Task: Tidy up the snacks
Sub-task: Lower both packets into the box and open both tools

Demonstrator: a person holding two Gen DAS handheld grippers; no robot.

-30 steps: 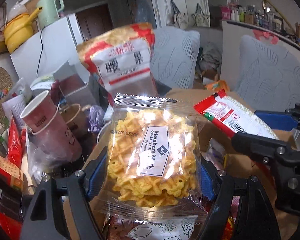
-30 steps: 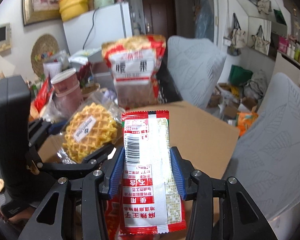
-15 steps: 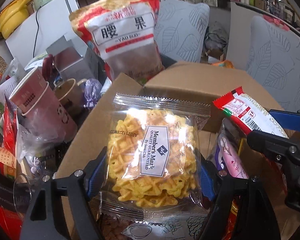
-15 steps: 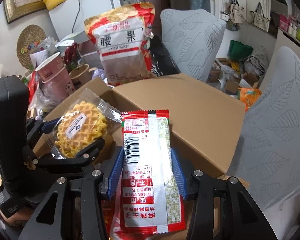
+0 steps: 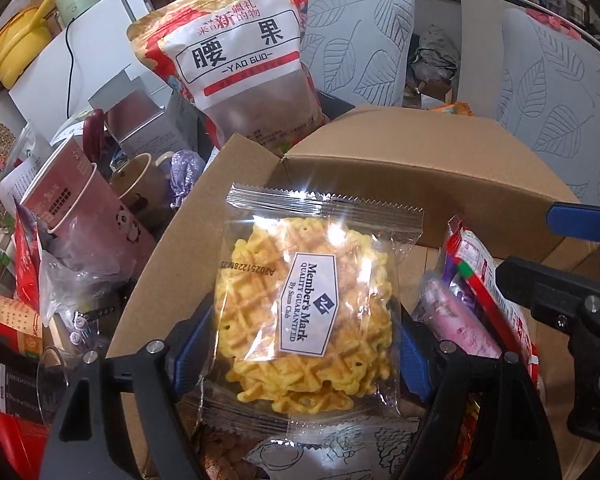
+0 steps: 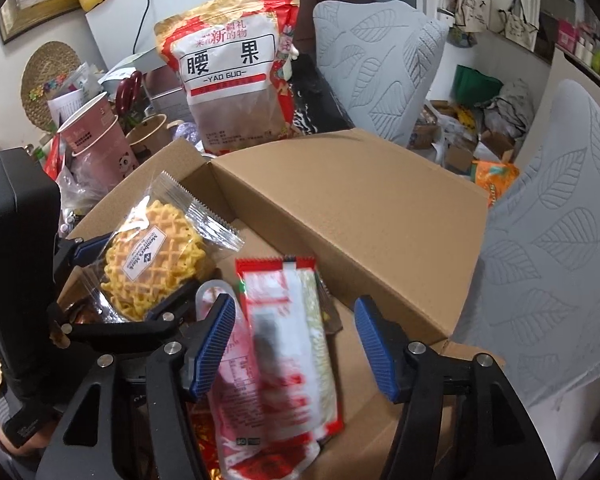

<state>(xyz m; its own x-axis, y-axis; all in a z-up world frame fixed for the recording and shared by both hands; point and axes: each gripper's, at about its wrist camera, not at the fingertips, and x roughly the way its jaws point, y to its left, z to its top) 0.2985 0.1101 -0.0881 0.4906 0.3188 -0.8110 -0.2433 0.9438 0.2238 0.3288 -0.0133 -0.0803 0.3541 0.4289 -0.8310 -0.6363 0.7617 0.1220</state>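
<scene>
Jaws on the right gripper point(image 6: 296, 350) have just been opening and now stand apart, clear of the red snack packet point(image 6: 288, 344) between them; the packet is blurred in the right wrist view and looks to be dropping loose into the cardboard box point(image 6: 360, 216), onto other wrappers already lying at the bottom. Left gripper point(image 5: 296, 354) jaws are clamped on the waffle pack point(image 5: 308, 312), blue pads pressing its clear wrapper at either side low down, so the pack stands upright with its label facing the camera; it hangs over the open box, just beside the right gripper. Both tools tilt steeply down into the box, which suits letting things fall rather than laying them flat; a pink packet point(image 5: 456, 316) lies inside between the two. Behind the box on the crowded worktop a tall cashew bag point(image 5: 240, 60) stands upright, with pink paper cups point(image 5: 80, 216) to its left, neither yet in the box. My judgement: the red packet is as good as stowed, and the waffle pack is likely next to be let go, since it is already poised over the opening.
</scene>
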